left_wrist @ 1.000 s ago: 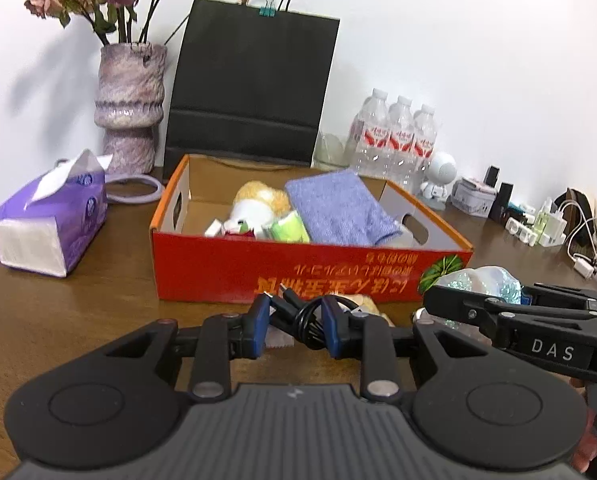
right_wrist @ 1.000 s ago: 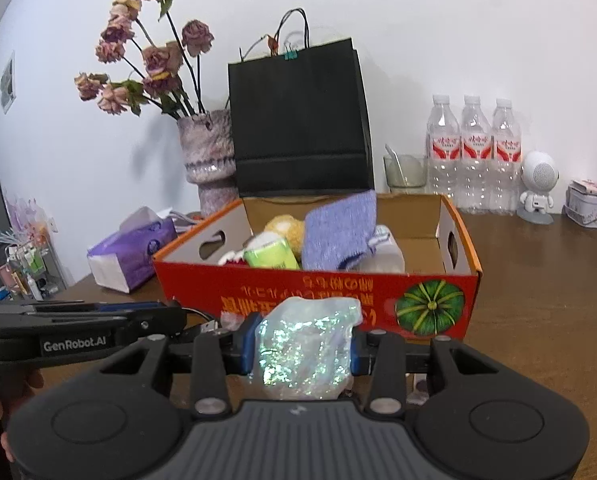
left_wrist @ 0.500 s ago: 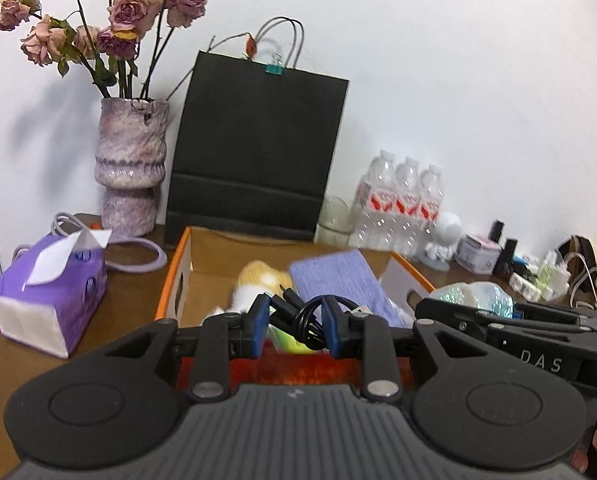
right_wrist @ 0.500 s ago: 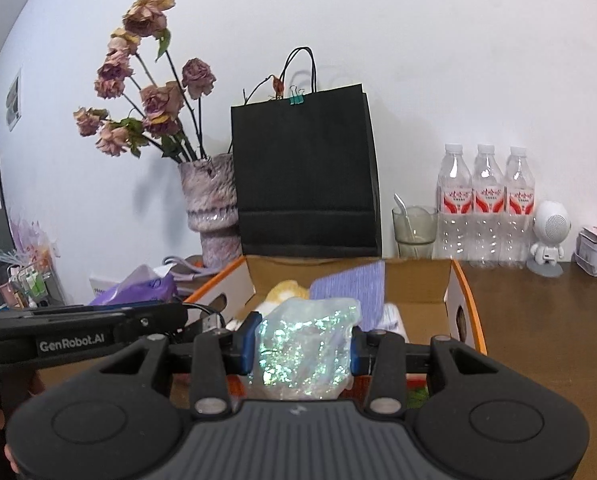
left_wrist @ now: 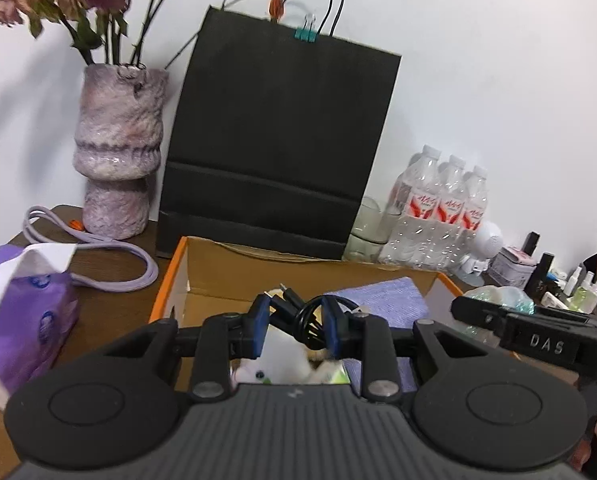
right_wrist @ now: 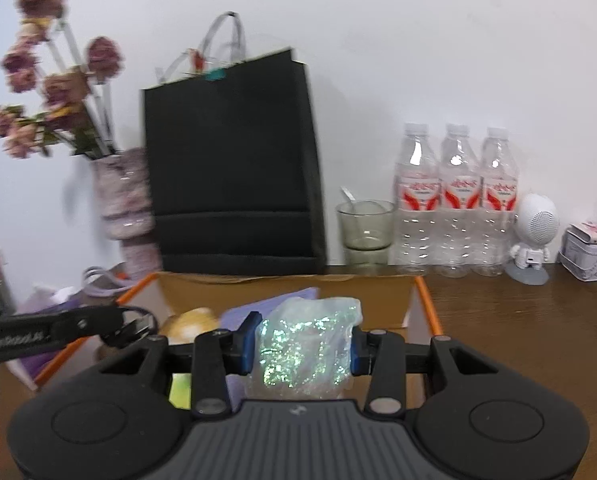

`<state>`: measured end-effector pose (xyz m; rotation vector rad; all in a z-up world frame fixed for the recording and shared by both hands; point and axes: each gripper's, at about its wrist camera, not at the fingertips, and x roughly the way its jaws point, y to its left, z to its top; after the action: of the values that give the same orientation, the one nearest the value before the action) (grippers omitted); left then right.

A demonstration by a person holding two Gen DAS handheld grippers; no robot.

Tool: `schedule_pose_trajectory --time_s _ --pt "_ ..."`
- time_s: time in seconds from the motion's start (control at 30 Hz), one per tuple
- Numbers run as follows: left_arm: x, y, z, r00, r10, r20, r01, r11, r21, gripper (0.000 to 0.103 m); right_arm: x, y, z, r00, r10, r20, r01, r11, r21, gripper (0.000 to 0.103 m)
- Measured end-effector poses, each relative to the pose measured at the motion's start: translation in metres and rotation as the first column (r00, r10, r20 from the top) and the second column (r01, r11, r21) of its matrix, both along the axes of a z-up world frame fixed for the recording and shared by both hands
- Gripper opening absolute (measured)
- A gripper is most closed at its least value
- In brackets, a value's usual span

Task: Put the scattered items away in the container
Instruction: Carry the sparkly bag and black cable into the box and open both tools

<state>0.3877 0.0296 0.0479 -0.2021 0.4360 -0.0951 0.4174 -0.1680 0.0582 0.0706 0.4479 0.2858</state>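
Observation:
My left gripper (left_wrist: 294, 330) is shut on a coiled black cable (left_wrist: 308, 320) and holds it over the orange cardboard box (left_wrist: 168, 280). My right gripper (right_wrist: 303, 346) is shut on a crinkly iridescent bag (right_wrist: 304, 350), also above the box (right_wrist: 428, 300). Inside the box lie a purple cloth (left_wrist: 382, 300), a yellow round item (right_wrist: 192, 320), a green packet (right_wrist: 180, 390) and a white item (left_wrist: 282, 354). The right gripper with its bag shows at the right of the left wrist view (left_wrist: 498, 300).
A black paper bag (left_wrist: 274, 148) stands right behind the box. A vase of dried roses (left_wrist: 118, 152), a lilac cord (left_wrist: 98, 252) and a purple tissue pack (left_wrist: 18, 316) are to the left. Water bottles (right_wrist: 454, 200), a glass (right_wrist: 364, 224), a white figurine (right_wrist: 534, 236) and a tin (right_wrist: 588, 252) are to the right.
Both grippers have risen and moved forward, from in front of the box's red wall to above its open top. Each still holds its item.

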Motion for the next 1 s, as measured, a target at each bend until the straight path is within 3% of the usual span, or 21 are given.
schedule_pose_trajectory --time_s 0.3,0.33,0.37,0.4,0.43,0.47,0.67,1.0 --pt "0.014 -0.006 -0.009 0.999 0.006 -0.032 -0.005 0.999 0.043 0.032 0.019 -0.003 -0.012 0.999 -0.010 -0.040 0.009 1.000 -0.005 0.041" --pt "0.014 -0.007 -0.009 0.999 0.017 -0.036 -0.016 0.999 0.045 0.038 0.019 -0.002 -0.011 0.999 -0.007 -0.042 0.007 1.000 -0.008 0.048" --pt "0.013 -0.006 -0.008 0.999 0.030 -0.039 -0.028 0.999 0.044 0.074 0.018 -0.002 -0.011 0.999 -0.006 -0.044 0.006 1.000 -0.010 0.050" --pt "0.012 -0.006 -0.006 0.998 0.044 -0.039 -0.042 0.998 0.045 0.102 0.017 -0.002 -0.010 0.999 -0.009 -0.046 0.008 1.000 -0.014 0.065" --pt "0.011 -0.007 -0.005 0.998 0.062 -0.027 -0.061 0.997 0.053 0.103 0.017 -0.001 -0.008 0.999 -0.009 -0.049 0.008 1.000 -0.017 0.092" --pt "0.010 -0.008 -0.003 0.997 0.071 -0.022 -0.069 0.995 0.070 0.103 0.015 0.000 -0.005 0.999 -0.002 -0.048 0.001 1.000 -0.021 0.103" --pt "0.009 -0.011 0.000 0.998 0.055 -0.023 -0.053 0.995 0.081 0.103 0.007 0.011 0.003 0.999 0.033 -0.033 -0.036 0.996 -0.078 0.103" --pt "0.007 -0.011 0.000 0.998 0.051 -0.028 -0.048 0.995 0.084 0.103 0.004 0.009 0.004 0.999 0.021 -0.032 -0.024 0.997 -0.073 0.103"
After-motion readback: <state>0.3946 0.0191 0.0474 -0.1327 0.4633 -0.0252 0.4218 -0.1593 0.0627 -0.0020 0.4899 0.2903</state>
